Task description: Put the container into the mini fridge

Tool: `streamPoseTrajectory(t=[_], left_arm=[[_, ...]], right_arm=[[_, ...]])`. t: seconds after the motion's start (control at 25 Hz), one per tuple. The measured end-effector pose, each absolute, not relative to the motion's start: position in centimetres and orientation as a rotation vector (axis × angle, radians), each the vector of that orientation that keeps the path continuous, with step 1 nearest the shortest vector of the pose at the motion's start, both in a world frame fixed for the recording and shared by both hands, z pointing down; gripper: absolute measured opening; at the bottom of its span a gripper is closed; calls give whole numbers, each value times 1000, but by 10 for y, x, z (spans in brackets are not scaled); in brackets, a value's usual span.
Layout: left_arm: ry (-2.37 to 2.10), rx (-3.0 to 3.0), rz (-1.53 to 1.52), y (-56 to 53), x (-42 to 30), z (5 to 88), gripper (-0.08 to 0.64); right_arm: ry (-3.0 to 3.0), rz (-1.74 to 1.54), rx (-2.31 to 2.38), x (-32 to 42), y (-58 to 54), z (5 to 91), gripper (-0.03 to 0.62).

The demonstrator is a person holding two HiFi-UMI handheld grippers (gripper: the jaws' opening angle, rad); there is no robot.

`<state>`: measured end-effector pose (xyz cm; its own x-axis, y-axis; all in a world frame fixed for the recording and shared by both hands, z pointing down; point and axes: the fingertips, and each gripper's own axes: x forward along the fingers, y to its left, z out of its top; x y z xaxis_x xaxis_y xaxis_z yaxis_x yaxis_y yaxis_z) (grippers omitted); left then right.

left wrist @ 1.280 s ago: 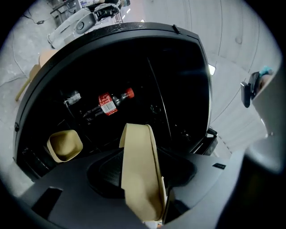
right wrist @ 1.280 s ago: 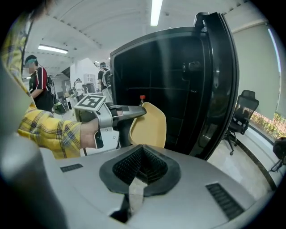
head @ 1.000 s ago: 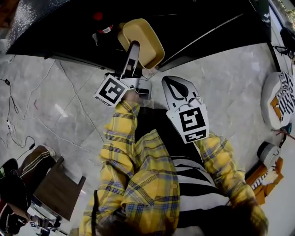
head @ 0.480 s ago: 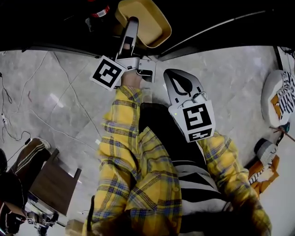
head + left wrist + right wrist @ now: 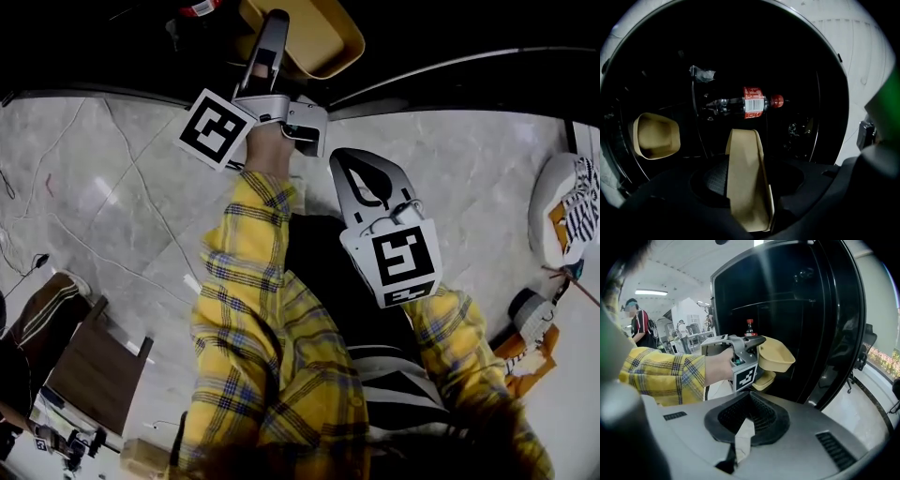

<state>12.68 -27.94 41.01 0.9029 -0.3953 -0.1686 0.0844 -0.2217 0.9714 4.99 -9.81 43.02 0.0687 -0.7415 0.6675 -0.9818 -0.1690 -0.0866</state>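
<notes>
Currently: my left gripper (image 5: 273, 37) clamped on the container (image 5: 319, 37) rim, level, at the mini fridge (image 5: 778, 310) opening, interior straight ahead; right gripper (image 5: 361, 171), jaws together, trails behind.

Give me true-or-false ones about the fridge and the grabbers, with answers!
1. The left gripper holds a tan plastic container. True; its jaws have just closed tighter on the rim.
2. The right gripper holds a clear red-capped bottle. False: its shut jaws hold no bottle; the bottle sits in the black mini fridge.
3. A second tan container is already in the fridge. True.
4. The fridge is closed. False: it stands open.
</notes>
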Motion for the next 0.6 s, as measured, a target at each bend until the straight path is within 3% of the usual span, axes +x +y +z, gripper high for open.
streamPoseTrajectory(t=[0.6], left_arm=[[-446,1743,-179,-287,129,454,224]], right_arm=[[-1716,863,1932,49,-98,446,26]])
